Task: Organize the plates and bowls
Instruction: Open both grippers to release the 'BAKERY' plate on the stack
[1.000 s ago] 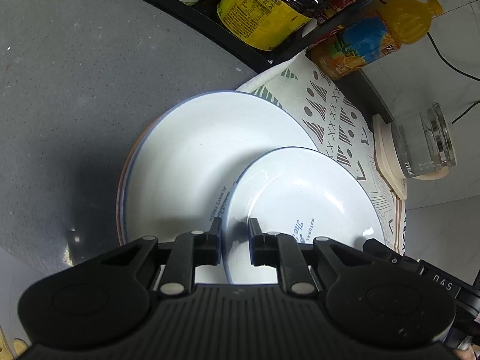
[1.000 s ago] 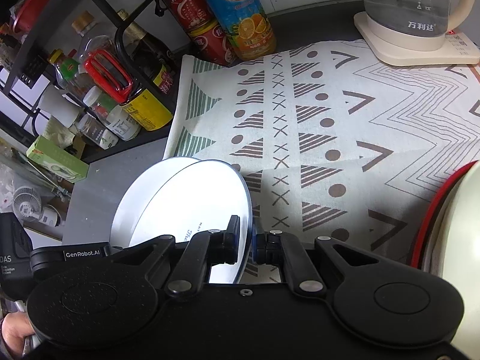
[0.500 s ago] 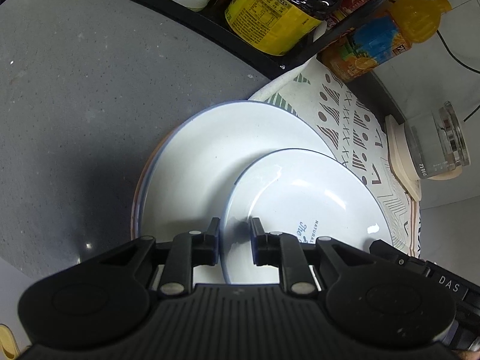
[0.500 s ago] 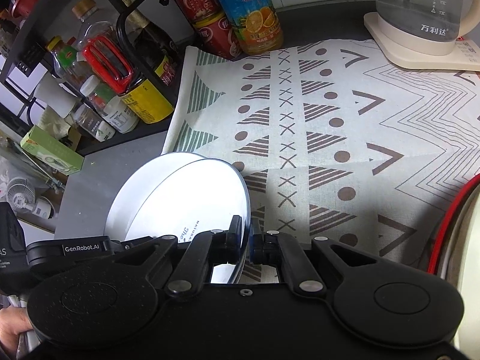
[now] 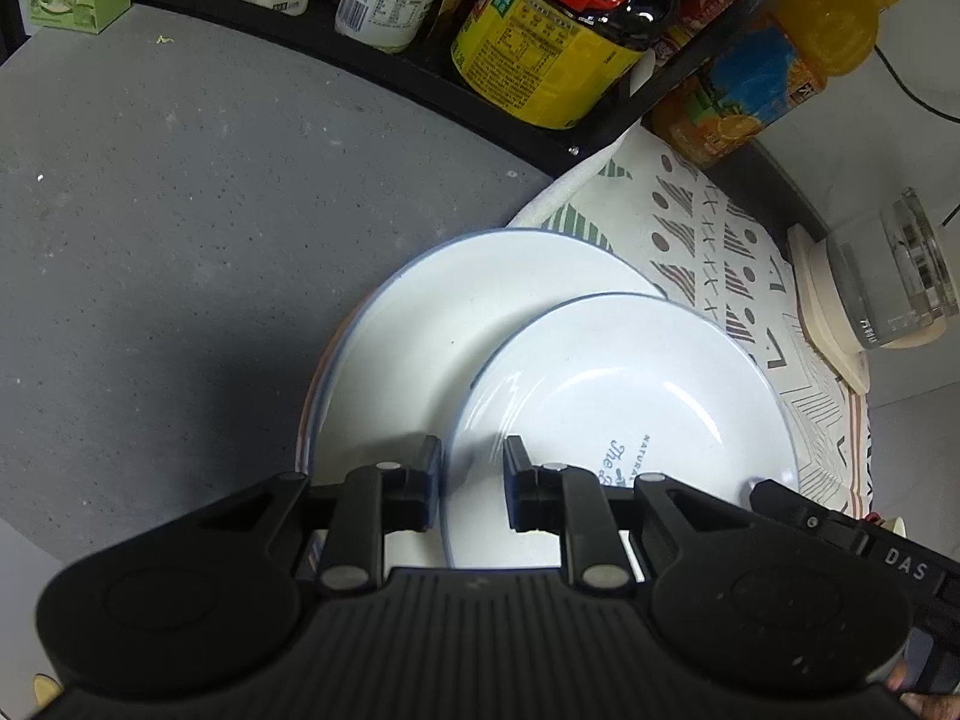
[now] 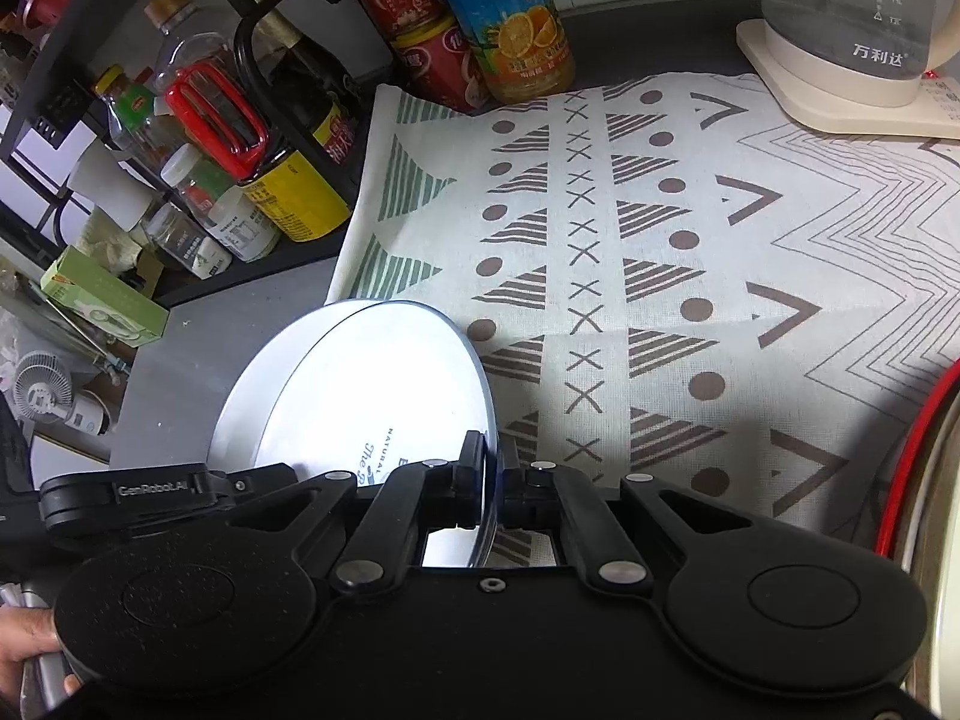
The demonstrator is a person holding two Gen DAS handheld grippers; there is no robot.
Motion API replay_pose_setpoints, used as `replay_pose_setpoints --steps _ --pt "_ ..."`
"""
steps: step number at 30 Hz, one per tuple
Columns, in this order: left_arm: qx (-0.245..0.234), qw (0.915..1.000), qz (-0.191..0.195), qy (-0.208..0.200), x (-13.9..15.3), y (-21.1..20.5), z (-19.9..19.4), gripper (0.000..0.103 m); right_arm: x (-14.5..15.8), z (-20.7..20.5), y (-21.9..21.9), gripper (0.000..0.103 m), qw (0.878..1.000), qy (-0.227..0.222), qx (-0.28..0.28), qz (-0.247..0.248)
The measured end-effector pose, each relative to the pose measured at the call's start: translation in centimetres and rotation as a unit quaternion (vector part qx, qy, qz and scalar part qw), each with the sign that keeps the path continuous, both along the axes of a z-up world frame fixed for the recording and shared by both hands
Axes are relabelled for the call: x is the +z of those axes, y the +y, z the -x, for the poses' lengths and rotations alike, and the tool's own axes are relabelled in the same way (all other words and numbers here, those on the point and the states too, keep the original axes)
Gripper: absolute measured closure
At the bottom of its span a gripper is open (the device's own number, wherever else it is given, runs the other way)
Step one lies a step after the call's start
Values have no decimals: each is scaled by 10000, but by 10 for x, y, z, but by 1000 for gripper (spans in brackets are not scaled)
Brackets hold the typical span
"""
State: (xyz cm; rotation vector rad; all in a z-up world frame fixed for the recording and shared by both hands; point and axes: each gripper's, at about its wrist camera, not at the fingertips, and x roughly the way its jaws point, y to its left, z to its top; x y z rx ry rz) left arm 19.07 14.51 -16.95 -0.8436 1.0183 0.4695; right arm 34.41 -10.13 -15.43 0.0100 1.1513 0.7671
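Our right gripper (image 6: 491, 471) clamps the small white plate's (image 5: 624, 414) rim; left gripper (image 5: 471, 489) fingers straddle it, apart.

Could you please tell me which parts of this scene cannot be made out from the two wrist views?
- Print on the small plate: in both wrist views, cut short by a hand-held gripper body.
- Stack under the large plate: left wrist view shows only a thin reddish rim; count unclear.
- Red-rimmed dish: right wrist view, cut off by the frame's right edge.
- Left hand-held gripper: whether its pads press the small plate's rim is unclear.
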Motion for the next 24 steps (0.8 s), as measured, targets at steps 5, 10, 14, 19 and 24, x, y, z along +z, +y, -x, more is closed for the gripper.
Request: replay_pose_setpoints --steps 5,10,14,19,24 --pt "4 9999 -121 -55 14 4 6 84 -2 1 2 99 10000 41 -30 -12" --pt "125 9993 -316 -141 32 12 17 67 -7 1 3 98 9999 111 -104 20" --pt "191 9982 -540 -192 44 16 25 57 -8 5 8 97 10000 20 -71 68" --pt "259 9973 -667 -169 48 21 28 56 -9 5 11 96 9999 -42 -31 109" --pt "367 9974 -625 -25 39 24 31 55 -13 5 13 94 9999 -1 -23 107"
